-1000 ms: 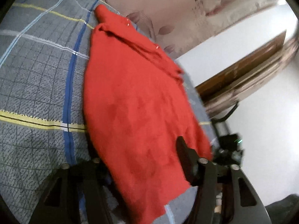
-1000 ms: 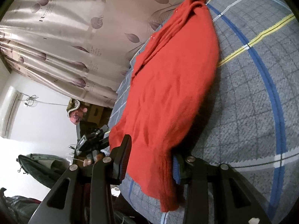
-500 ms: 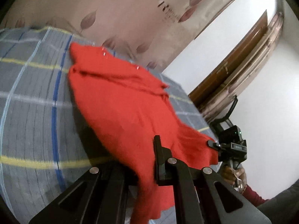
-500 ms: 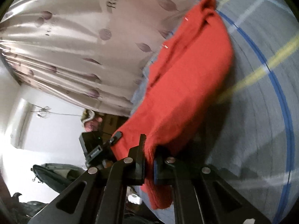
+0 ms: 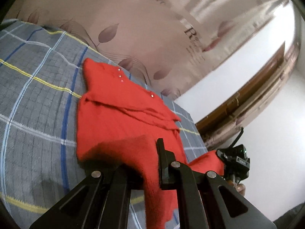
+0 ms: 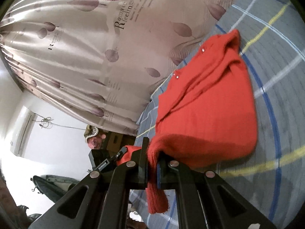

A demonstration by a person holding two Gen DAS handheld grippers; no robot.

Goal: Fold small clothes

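Leaf-print curtain (image 5: 152,28) behind a bed with grey plaid blanket (image 5: 34,114). Red knit sweater (image 5: 118,118) spread on the blanket, hem corners lifted. Left gripper (image 5: 146,169) and right gripper (image 6: 152,166) both clamped on the hem. Soft, light, floppy, likely stretchy; best pinched at corners.

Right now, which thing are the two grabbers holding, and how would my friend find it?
Find the grey checked blanket in front of the leaf curtain. The red sweater lies across it, its near edge pinched by the left gripper and right gripper. Nothing else is red, and it has shiny buttons.
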